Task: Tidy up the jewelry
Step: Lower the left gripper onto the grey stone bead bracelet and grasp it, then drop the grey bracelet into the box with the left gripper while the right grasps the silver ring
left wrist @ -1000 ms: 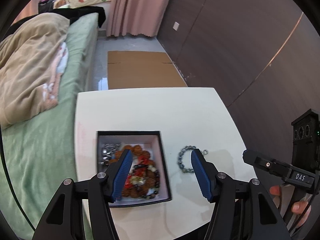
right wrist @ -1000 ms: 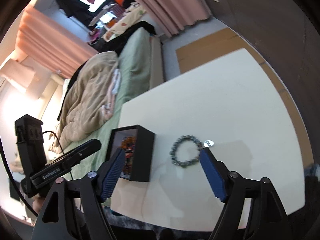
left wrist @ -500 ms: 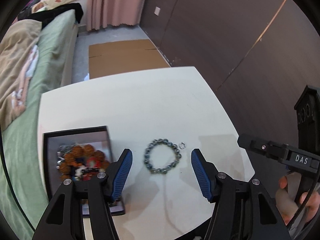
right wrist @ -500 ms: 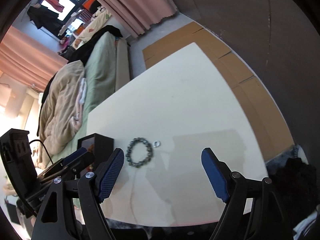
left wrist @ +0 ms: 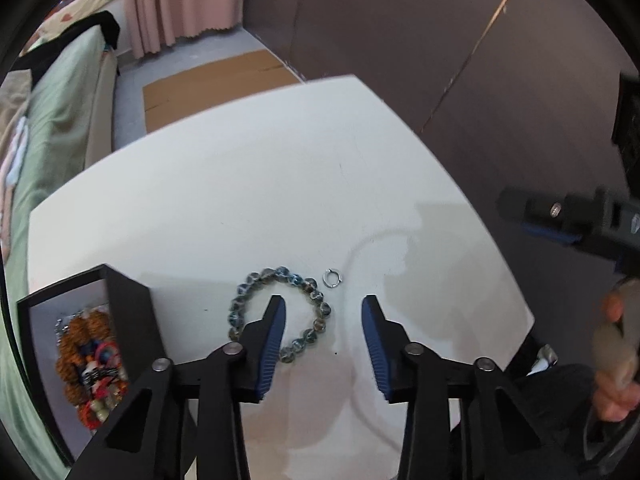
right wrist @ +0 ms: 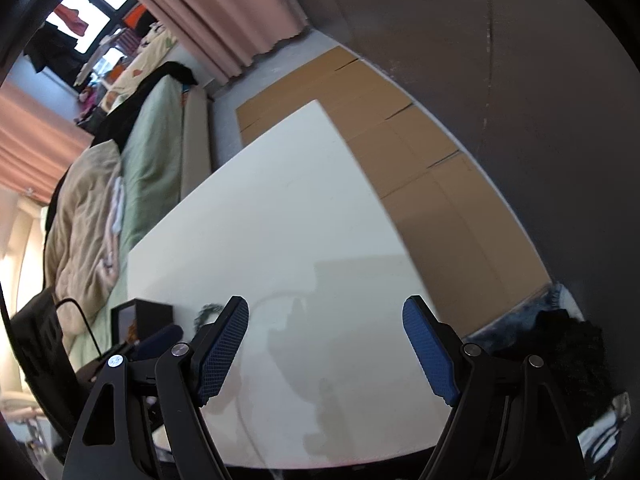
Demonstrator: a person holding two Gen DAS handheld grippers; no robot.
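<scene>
A grey-blue bead bracelet lies on the white table, with a small silver ring just right of it. My left gripper is open and low over the bracelet; its left fingertip covers the loop's near side. A black box at the left holds several orange and red bead pieces. My right gripper is open and empty over the table's right part. In the right wrist view the bracelet and box show at lower left.
A green bed with a beige blanket runs along the table's left side. Cardboard sheets lie on the floor beyond and right of the table. A dark wall stands at the right. The other hand-held gripper shows at the right edge.
My left gripper has moved right from over the box and down to the bracelet. My right gripper has swung right, away from the bracelet, which now sits at its far left.
</scene>
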